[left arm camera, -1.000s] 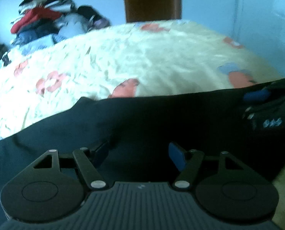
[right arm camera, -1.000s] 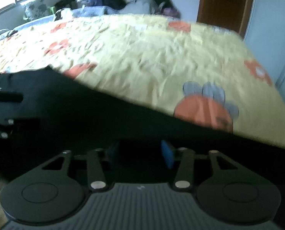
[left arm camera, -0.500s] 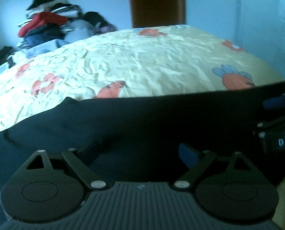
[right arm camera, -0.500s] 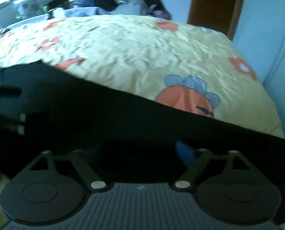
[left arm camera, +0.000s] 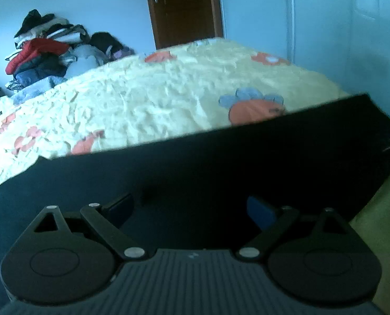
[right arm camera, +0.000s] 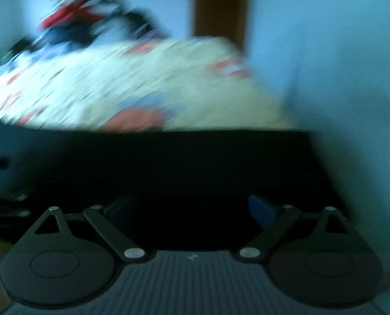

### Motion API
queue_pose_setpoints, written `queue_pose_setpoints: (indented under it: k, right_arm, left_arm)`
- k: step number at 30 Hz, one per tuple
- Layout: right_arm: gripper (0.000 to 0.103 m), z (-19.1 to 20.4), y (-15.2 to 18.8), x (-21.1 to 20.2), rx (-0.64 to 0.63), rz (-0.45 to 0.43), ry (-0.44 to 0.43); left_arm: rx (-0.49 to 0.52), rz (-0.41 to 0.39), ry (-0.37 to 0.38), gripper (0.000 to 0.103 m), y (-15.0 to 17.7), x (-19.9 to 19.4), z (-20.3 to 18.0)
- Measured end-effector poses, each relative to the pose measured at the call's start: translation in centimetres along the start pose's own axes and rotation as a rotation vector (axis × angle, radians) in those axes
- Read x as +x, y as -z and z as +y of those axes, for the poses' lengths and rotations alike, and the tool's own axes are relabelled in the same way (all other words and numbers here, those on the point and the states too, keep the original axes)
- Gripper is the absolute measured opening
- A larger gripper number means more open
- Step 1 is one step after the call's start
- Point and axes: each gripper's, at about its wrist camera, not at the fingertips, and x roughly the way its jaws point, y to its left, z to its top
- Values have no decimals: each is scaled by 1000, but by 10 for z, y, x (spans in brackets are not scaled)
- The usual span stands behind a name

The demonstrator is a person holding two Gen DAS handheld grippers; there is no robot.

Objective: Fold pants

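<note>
Dark pants (left arm camera: 195, 173) lie flat across the near part of the bed, with a straight far edge. My left gripper (left arm camera: 189, 207) hovers low over the cloth. Its jaws are still opening and stand wide, with only the flat fabric beneath them and nothing pinched. In the blurred right wrist view the pants (right arm camera: 168, 162) fill the lower middle. My right gripper (right arm camera: 191, 207) is over them near their right end. Its jaws are also opening wide, and the blue pads (right arm camera: 260, 210) press on nothing.
A yellow bedspread (left arm camera: 168, 99) with orange and blue flowers covers the bed beyond the pants. A pile of clothes (left arm camera: 45, 52) sits at the far left corner. A brown door (left arm camera: 184, 10) stands behind, and a pale wall (left arm camera: 326, 39) runs along the right.
Both grippers' jaws have spread wider and let go of the dark cloth. The right gripper has slid out to the right edge of the left view. The right view has swung and blurred.
</note>
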Motion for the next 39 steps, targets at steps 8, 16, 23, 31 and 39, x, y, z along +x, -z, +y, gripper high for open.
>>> queue_pose_setpoints:
  k: [8,16,23,31,39]
  right_arm:
    - [93,-106,32,-11,571,47,-239]
    - [93,-125,34,9,715,12,-288]
    - [80,-128,31,20,776,-44,-258]
    - [34,-141,38,38,864,-75,-256]
    - [35,-104,14,-4,517,-130,158]
  left_arm:
    - [-121,17,37,96,-6,7,-8]
    - [-170,24,86,96,-11,2,-11]
    - [-152,54,118,96,-11,6,-15]
    - [-121,47,35,103,-4,20,-13]
    - [-82,-36,-62,102,-9,3,1]
